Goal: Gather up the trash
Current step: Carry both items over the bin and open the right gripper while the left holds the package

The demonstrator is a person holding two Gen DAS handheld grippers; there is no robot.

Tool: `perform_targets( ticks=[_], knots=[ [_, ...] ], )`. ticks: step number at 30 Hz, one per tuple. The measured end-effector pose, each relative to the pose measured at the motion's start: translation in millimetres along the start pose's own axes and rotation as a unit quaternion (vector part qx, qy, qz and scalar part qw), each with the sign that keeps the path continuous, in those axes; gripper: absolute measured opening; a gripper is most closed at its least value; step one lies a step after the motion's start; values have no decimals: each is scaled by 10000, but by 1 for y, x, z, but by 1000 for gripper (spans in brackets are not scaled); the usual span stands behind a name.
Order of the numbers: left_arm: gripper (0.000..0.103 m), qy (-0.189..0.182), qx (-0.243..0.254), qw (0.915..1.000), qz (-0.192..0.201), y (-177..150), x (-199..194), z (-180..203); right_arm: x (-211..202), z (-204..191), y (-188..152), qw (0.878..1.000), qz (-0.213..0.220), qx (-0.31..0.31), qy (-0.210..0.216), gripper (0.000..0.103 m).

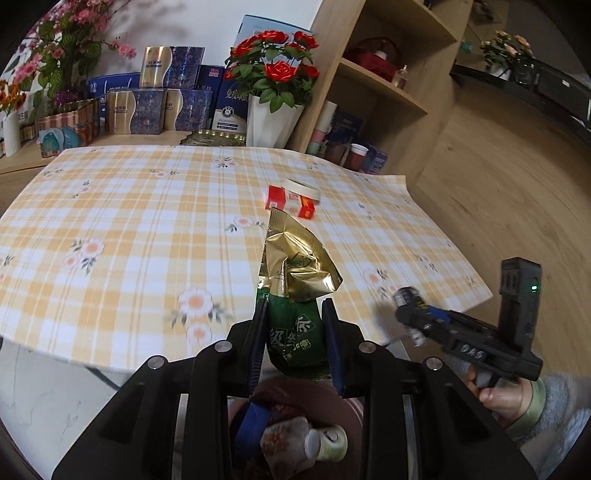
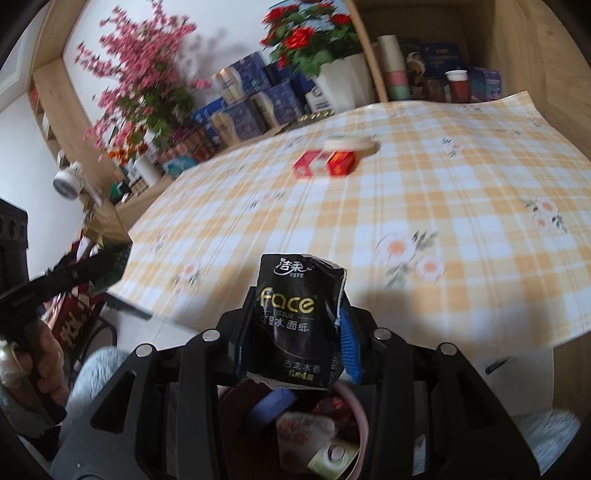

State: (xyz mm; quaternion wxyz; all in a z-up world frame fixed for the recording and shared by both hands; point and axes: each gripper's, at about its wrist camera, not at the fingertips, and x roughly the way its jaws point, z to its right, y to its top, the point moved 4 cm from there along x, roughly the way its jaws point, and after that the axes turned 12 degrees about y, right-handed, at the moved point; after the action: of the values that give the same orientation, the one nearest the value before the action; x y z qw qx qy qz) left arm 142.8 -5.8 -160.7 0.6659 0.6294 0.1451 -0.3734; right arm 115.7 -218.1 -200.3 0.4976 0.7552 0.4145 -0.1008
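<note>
Left gripper (image 1: 295,339) clamped on green tea pouch (image 1: 295,295) (crumpled gold top), right gripper (image 2: 295,332) on tissue pack (image 2: 295,321).

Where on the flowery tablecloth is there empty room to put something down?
Almost all the tablecloth is bare, from the boxes along the wall to the near edge. Only the red packet and white lid crowd one spot toward the shelf.

Wooden shelves (image 1: 388,85) against a white wall (image 1: 155,22); wood-look floor (image 1: 498,192), perhaps laminate; soft daylight.
</note>
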Motion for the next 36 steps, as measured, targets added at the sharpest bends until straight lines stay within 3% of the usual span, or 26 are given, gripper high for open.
perform_targets(
  ticks=[8, 18, 26, 30, 32, 36],
  knots=[
    [29, 43, -39, 10000, 22, -40, -24, 0, 14, -24, -50, 9976, -636, -276, 21, 41],
    [29, 187, -129, 9997, -83, -73, -28, -9, 37, -13, -90, 9904, -1361, -215, -122, 42],
    [29, 155, -99, 9996, -190, -81, -24, -7, 42, -15, -98, 9884, -1513, -97, -54, 49],
    [29, 146, -64, 9996, -233, -82, -20, -5, 41, -18, -96, 9890, -1455, -203, -148, 67],
    [29, 145, -20, 9995, -267, -83, -17, -3, 37, -18, -91, 9905, -1346, -237, -165, 68],
    [29, 129, 101, 9993, -343, -86, -13, 3, 21, -19, -71, 9946, -834, -483, -376, 81]
  ],
)
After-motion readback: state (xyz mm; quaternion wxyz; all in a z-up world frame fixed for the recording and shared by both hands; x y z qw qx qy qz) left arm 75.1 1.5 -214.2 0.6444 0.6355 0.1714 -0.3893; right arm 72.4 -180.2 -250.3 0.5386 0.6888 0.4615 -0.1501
